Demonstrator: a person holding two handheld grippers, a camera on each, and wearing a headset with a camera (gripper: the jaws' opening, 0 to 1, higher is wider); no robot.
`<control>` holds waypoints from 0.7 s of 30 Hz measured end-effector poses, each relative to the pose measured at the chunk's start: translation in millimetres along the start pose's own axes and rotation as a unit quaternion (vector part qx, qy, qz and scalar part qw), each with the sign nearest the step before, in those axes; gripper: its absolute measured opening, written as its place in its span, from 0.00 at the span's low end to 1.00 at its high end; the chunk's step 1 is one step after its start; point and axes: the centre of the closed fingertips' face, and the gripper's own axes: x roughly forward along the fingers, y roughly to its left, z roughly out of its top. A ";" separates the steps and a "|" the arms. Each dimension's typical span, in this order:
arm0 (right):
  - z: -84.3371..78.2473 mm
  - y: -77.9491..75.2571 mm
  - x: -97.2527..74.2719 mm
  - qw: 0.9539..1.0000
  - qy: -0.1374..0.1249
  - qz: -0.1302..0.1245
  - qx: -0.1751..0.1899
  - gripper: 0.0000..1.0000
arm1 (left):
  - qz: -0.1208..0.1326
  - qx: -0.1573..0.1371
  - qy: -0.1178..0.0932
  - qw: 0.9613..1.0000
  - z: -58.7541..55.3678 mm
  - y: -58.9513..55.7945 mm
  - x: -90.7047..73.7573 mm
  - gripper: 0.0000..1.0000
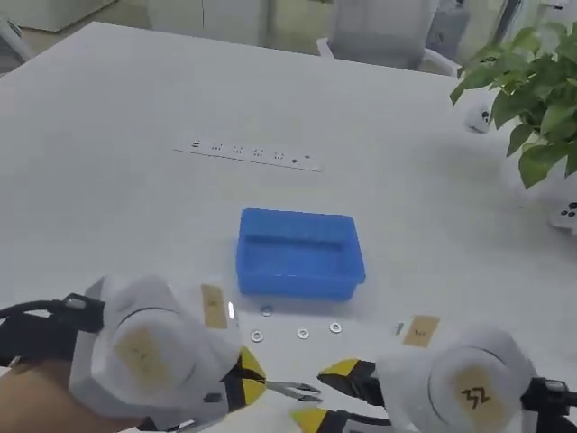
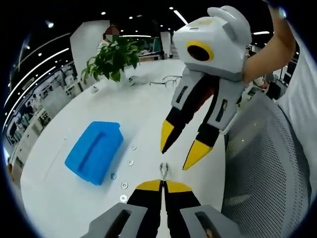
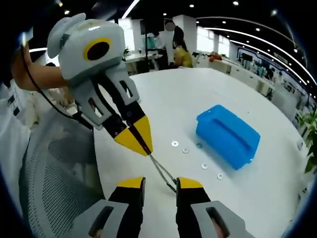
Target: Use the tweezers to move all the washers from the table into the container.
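A blue container (image 1: 297, 253) sits mid-table. Several small washers (image 1: 303, 334) lie on the white table just in front of it, and they also appear beside the container (image 2: 94, 151) as washers (image 2: 131, 162) and washers (image 3: 185, 149). My left gripper (image 1: 248, 377) is at the lower left, shut on metal tweezers (image 1: 293, 390) that point right. In its own view the tweezers (image 2: 164, 169) stick out from the closed jaws. My right gripper (image 1: 329, 395) faces it, open. The tweezers' tip (image 3: 166, 174) reaches between its spread jaws without being gripped.
A white power strip (image 1: 248, 153) lies behind the container. A green plant (image 1: 532, 90) and small white devices (image 1: 478, 115) stand at the right edge. Two tan tape labels (image 1: 420, 330) are stuck near the washers. A mesh chair (image 2: 267, 168) is close by the table's near edge.
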 end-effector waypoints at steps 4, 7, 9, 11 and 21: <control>4.3 10.3 9.1 0.999 0.001 0.040 -0.005 0.21 | 0.000 0.012 -0.001 1.000 4.7 -7.5 -3.5 0.00; 5.3 18.5 15.8 0.998 0.010 0.065 -0.016 0.20 | -0.001 0.017 -0.001 1.000 7.5 -11.3 -5.8 0.00; 9.2 21.6 16.3 0.997 0.005 0.070 -0.022 0.20 | -0.002 0.021 0.000 1.000 9.3 -13.2 -7.7 0.00; 9.0 21.9 18.0 0.997 0.013 0.066 -0.042 0.17 | -0.002 0.023 0.000 1.000 11.5 -14.1 -10.1 0.00; 13.5 26.3 23.7 0.995 0.006 0.051 -0.087 0.04 | 0.002 0.020 -0.018 1.000 17.2 -18.7 -14.3 0.00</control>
